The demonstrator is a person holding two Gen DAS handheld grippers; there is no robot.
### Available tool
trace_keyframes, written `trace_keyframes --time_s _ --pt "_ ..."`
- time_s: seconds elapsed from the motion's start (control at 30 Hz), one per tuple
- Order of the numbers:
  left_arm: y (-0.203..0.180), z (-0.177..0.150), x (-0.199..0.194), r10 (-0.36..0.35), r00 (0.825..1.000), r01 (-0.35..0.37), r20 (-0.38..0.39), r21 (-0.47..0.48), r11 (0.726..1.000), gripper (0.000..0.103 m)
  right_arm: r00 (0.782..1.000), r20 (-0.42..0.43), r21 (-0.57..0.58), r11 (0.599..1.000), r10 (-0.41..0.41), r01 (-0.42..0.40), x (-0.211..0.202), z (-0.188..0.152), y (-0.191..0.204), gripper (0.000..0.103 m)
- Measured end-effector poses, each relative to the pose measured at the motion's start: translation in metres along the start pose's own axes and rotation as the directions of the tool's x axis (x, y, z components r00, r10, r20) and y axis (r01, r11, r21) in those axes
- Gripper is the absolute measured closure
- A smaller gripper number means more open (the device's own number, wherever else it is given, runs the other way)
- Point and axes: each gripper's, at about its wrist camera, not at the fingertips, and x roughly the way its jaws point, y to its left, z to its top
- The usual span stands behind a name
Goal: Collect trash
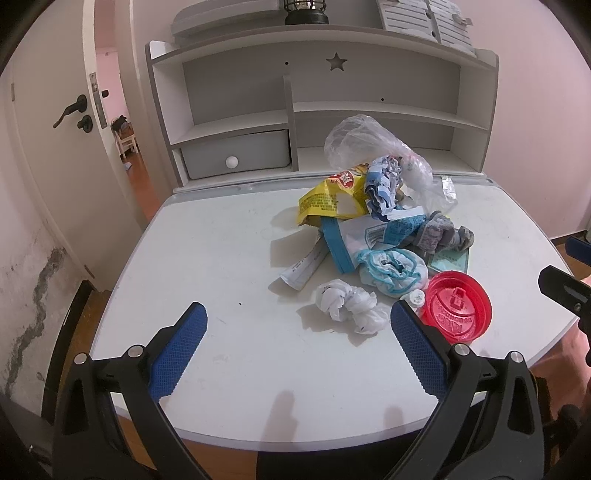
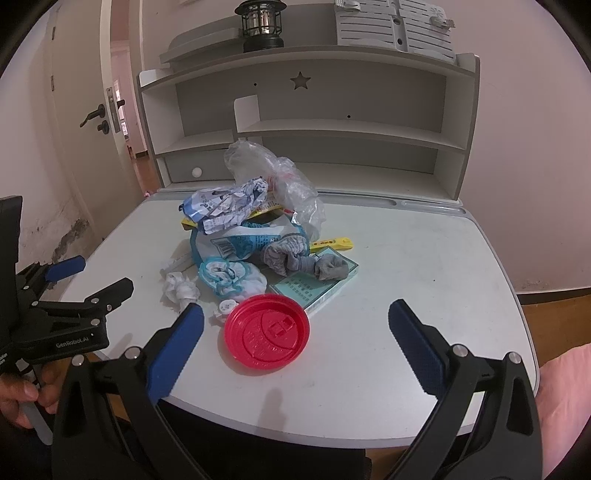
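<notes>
A trash pile lies on the white desk [image 1: 221,258]: a clear plastic bag [image 1: 362,140], a yellow snack bag [image 1: 328,195], crumpled printed paper [image 1: 384,184], a blue-and-white wrapper [image 1: 369,236], a grey sock [image 1: 443,232], a green box [image 1: 450,262], a white tissue wad [image 1: 347,302] and a red cup lid [image 1: 458,310]. My left gripper [image 1: 297,314] is open above the desk's near edge, the tissue wad just beyond its fingers. My right gripper [image 2: 295,312] is open, with the red lid [image 2: 266,330] between and just past its fingertips. Neither holds anything.
A small white cap [image 2: 226,306] lies beside the lid. A white shelf hutch [image 1: 236,92] with a grey drawer [image 1: 236,155] stands at the back of the desk, a lantern [image 2: 260,26] on top. An open door [image 1: 74,110] is at the left. A hand [image 2: 22,398] holds the left gripper [image 2: 107,273].
</notes>
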Motion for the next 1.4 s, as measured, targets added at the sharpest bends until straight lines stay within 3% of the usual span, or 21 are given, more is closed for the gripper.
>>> trace_keyframes --time_s 1.17,1.27,1.4 --pt "0.004 -0.006 0.002 -0.010 1.000 0.010 -0.008 -0.011 1.000 0.006 1.000 -0.004 -0.009 1.000 0.005 -0.005 0.001 -0.002 0.004 0.006" --pt "0.008 -0.004 0.003 -0.029 1.000 0.029 -0.008 -0.014 0.999 0.006 1.000 -0.020 -0.010 1.000 0.014 -0.014 0.006 -0.003 0.002 0.006" --pt "0.013 0.026 0.011 -0.088 0.996 0.088 0.002 0.006 0.996 0.006 0.998 -0.045 -0.013 0.999 0.036 -0.037 0.017 -0.006 -0.003 0.006"
